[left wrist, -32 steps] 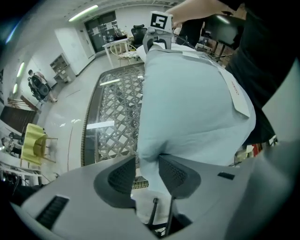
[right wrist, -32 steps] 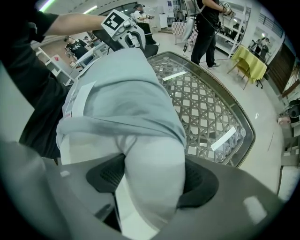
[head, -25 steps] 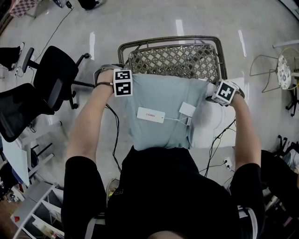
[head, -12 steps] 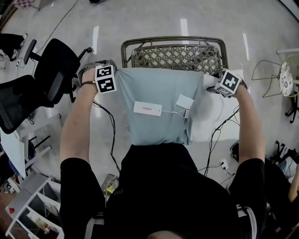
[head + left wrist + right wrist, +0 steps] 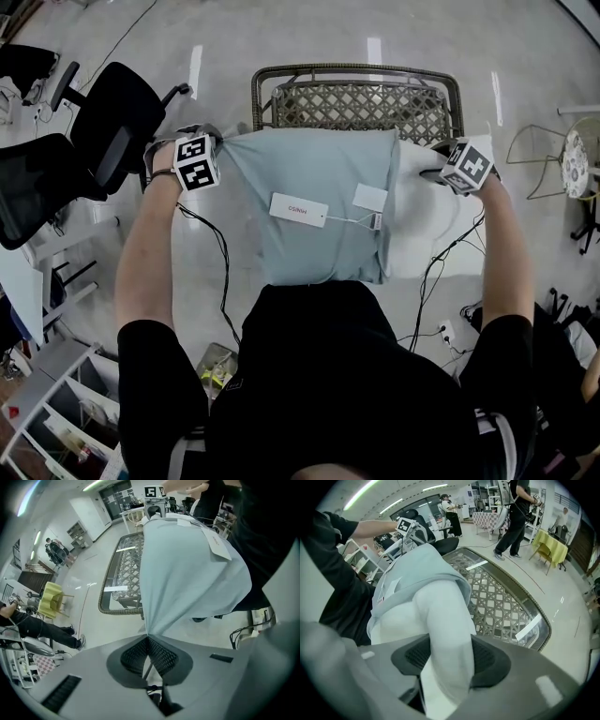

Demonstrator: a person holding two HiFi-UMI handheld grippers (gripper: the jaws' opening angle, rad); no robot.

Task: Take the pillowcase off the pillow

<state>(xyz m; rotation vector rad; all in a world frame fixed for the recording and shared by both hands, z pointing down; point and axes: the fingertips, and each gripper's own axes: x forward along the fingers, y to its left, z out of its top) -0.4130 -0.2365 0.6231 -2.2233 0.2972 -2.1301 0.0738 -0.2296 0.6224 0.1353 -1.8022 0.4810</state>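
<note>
Left claw [image 5: 148, 637] shifted leftward, pinching pillowcase [image 5: 187, 573] (hidden overhead)

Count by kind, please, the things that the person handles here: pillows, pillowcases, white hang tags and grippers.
Pillow: 1
Pillowcase: 1
White hang tags: 2
Grippers, left gripper and right gripper: 2
Total: 6

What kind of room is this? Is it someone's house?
Probably not a house. It looks like a big office or lab. There are black office chairs, a shiny hard floor, long ceiling lights and other people standing around tables.
</note>
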